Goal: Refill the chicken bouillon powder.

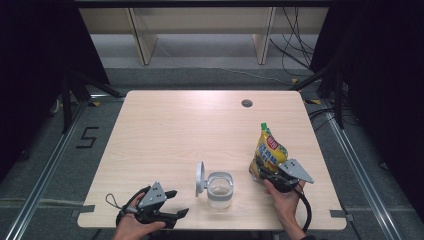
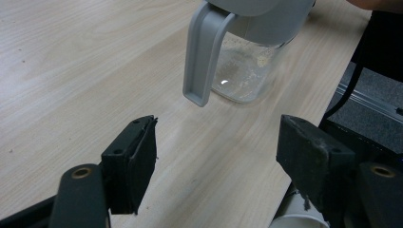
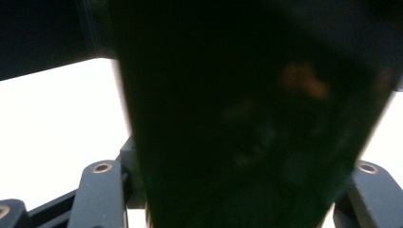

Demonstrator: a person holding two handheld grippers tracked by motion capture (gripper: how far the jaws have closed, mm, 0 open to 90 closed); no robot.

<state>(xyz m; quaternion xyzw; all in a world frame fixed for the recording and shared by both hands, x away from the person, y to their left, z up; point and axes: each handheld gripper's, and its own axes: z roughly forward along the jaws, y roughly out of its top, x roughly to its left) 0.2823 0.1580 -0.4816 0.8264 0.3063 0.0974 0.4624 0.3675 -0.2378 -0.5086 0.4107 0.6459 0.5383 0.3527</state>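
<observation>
Left gripper (image 1: 175,203) sits at the near left table edge, jaws spread wide with nothing between them, aimed across at the jar. In the left gripper view both pads (image 2: 135,161) are apart with bare table (image 2: 71,71) between.

Jar (image 1: 220,190) stands upright near the front middle, clear glass, grey flip lid (image 1: 200,178) hinged open and standing up on its left side. Inside: a thin pale crumbly residue on the bottom and wall (image 2: 242,71), otherwise close to empty.

Right gripper (image 1: 265,172) is at the near right, clamped on the lower part of the yellow pouch (image 1: 270,150); the right gripper view is dark with the pouch jammed between the jaws, so pinching the pouch. Pouch stands roughly upright, green spout cap (image 1: 263,127) at top, just right of the jar, not touching it. Cap looks still on, hard to be sure at this size.

Progress, judging: early. Done: jar open, pouch gripped. Left: bring pouch over jar, get cap off, pour, close lid. Contents of pouch not visible
</observation>
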